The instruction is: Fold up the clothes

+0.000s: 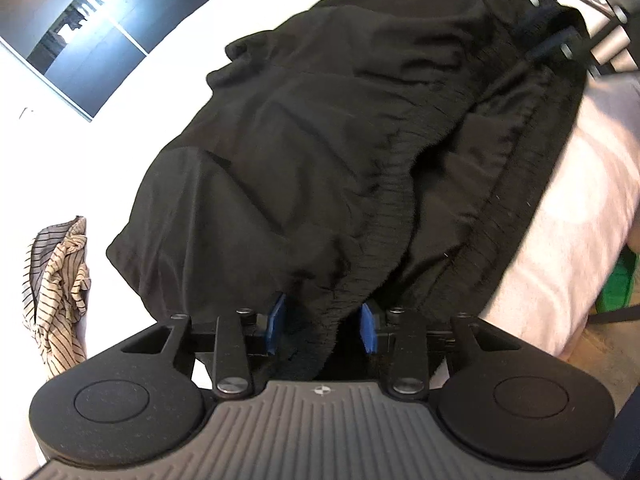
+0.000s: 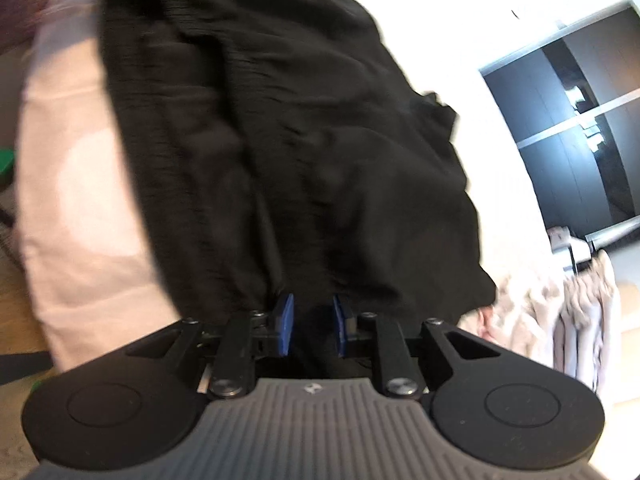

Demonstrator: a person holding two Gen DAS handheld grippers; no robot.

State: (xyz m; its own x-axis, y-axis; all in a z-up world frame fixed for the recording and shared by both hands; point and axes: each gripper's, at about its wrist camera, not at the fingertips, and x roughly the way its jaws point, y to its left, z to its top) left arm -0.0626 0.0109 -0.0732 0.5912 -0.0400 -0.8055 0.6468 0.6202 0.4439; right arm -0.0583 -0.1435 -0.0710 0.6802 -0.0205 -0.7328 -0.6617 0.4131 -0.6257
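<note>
A black garment (image 1: 340, 128) with a ribbed elastic waistband (image 1: 384, 220) lies stretched over a white bed (image 1: 568, 240). My left gripper (image 1: 323, 328) holds one end of the waistband between its blue pads (image 1: 276, 322). My right gripper (image 2: 313, 326) grips the other end of the same black garment (image 2: 280, 140) between its blue pads (image 2: 285, 326). The right gripper also shows at the top right of the left wrist view (image 1: 560, 28), at the garment's far end. The right wrist view is motion-blurred.
A striped beige and black cloth (image 1: 60, 284) lies bunched at the left on the bed. Pale pink clothes (image 2: 560, 312) lie at the right of the right wrist view. A dark wardrobe (image 1: 80, 32) stands beyond the bed. A green object (image 1: 616, 284) sits on the floor.
</note>
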